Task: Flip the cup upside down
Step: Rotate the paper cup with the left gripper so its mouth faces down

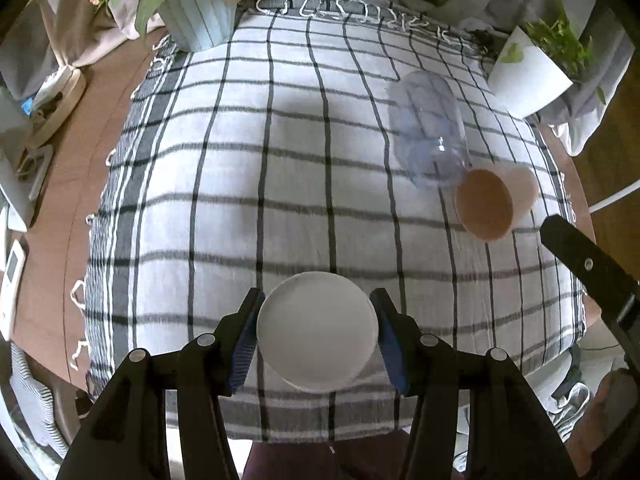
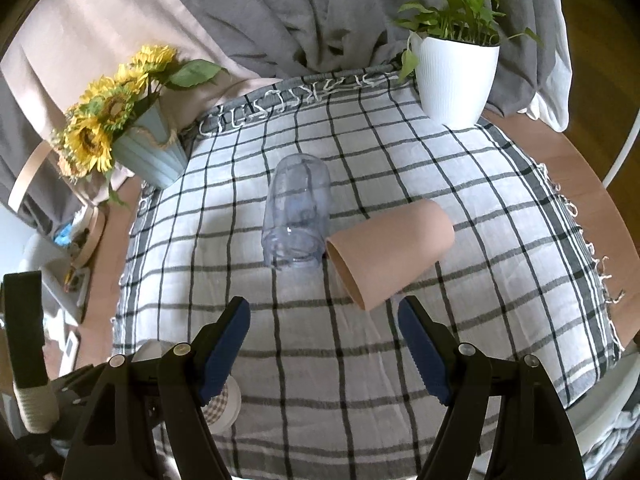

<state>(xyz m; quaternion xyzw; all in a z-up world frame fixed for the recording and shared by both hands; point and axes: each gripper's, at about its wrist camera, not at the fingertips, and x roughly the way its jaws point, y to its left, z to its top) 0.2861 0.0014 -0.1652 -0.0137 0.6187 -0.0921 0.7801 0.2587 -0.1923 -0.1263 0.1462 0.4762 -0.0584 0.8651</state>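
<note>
Nearest the left wrist camera, a white round cup [image 1: 317, 330] sits between the blue-padded fingers of the left gripper [image 1: 317, 340], whose jaws are closed against its two sides. Only a flat white disc faces the lens, so I cannot tell whether that is the base or the mouth, nor whether the cup stands on the checked grey-and-white cloth [image 1: 280, 160] covering the desk or is held just above it.

The right gripper [image 2: 324, 344] hovers empty, jaws apart. Ahead of it lie two more cups on their sides: a clear bluish plastic tumbler [image 2: 298, 216] and a tan paper cup [image 2: 390, 250], rims touching. The tan cup's long axis runs from near-left to far-right, its open mouth turned toward the jaws and just beyond the right fingertip. The right gripper is much the nearer to it, and I judge it would need to turn to grip across that axis.
</note>
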